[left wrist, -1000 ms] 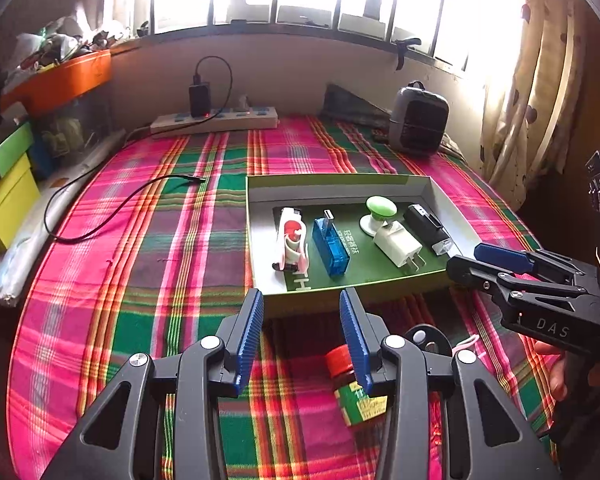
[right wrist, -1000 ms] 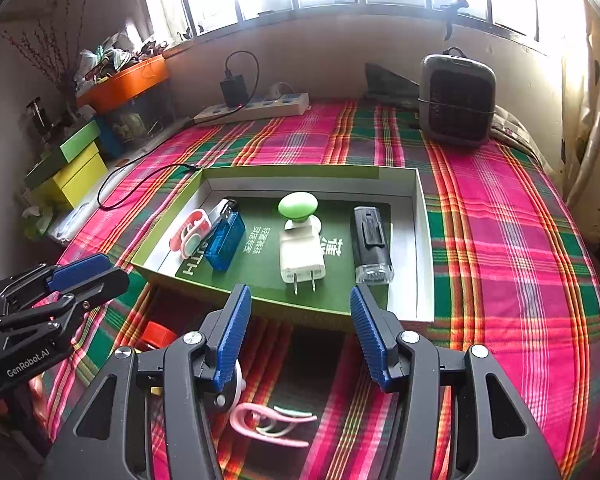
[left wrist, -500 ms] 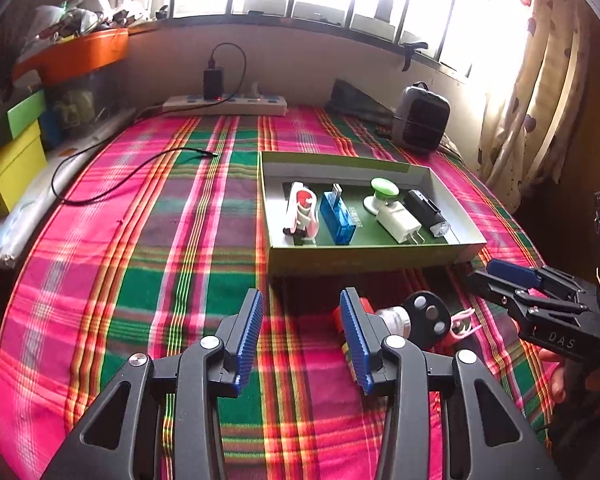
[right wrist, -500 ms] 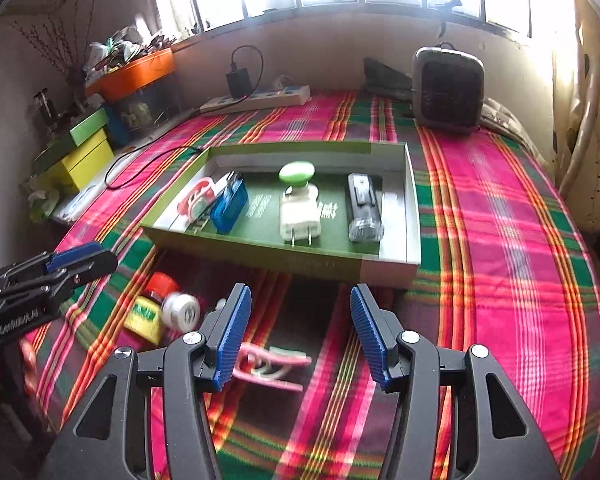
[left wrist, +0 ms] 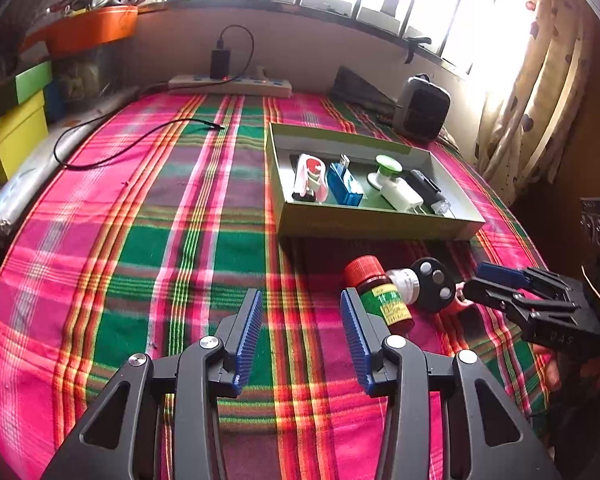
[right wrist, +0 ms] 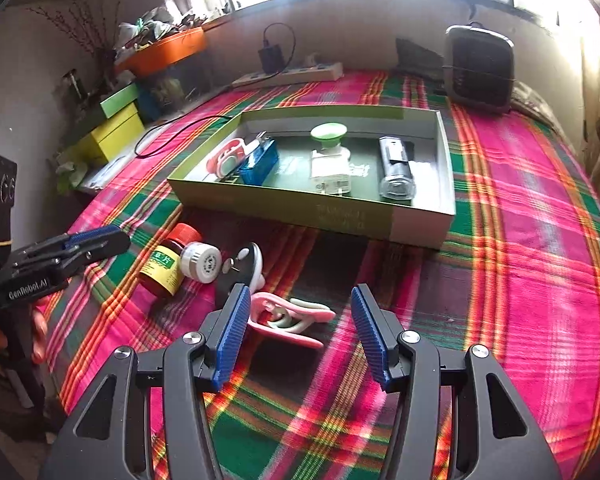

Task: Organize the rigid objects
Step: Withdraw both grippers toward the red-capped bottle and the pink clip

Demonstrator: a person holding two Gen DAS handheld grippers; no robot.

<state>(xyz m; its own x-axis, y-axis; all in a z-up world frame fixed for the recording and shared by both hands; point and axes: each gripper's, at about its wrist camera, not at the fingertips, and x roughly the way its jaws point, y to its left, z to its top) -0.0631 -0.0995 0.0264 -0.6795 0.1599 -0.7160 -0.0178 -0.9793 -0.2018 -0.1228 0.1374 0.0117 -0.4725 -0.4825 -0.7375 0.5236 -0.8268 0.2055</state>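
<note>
A shallow green box (left wrist: 380, 233) (right wrist: 300, 205) on the plaid cloth holds a pink-white clip, a blue USB device, a green suction knob, a white plug and a black torch. In front of it lie a brown red-capped bottle (left wrist: 380, 294) (right wrist: 166, 266), a white-capped vial (left wrist: 404, 280) (right wrist: 202, 261), a black disc (left wrist: 434, 285) (right wrist: 245, 270) and a pink clip (right wrist: 288, 316). My left gripper (left wrist: 300, 300) (right wrist: 96, 240) is open over bare cloth, the bottle just right of its right finger. My right gripper (right wrist: 300, 294) (left wrist: 496, 280) is open, with the pink clip lying on the cloth just ahead between its fingers.
A power strip with a charger (left wrist: 230, 84) and a black cable (left wrist: 132, 140) lie at the back left. A small heater (left wrist: 420, 112) (right wrist: 480, 68) stands behind the box. Yellow and green boxes (left wrist: 16, 132) and an orange tub (left wrist: 92, 32) line the left edge.
Both grippers have drawn back from the green box and sunk lower. The bottle, vial, disc and pink clip have come into fuller view in front of them. Jaw widths look the same.
</note>
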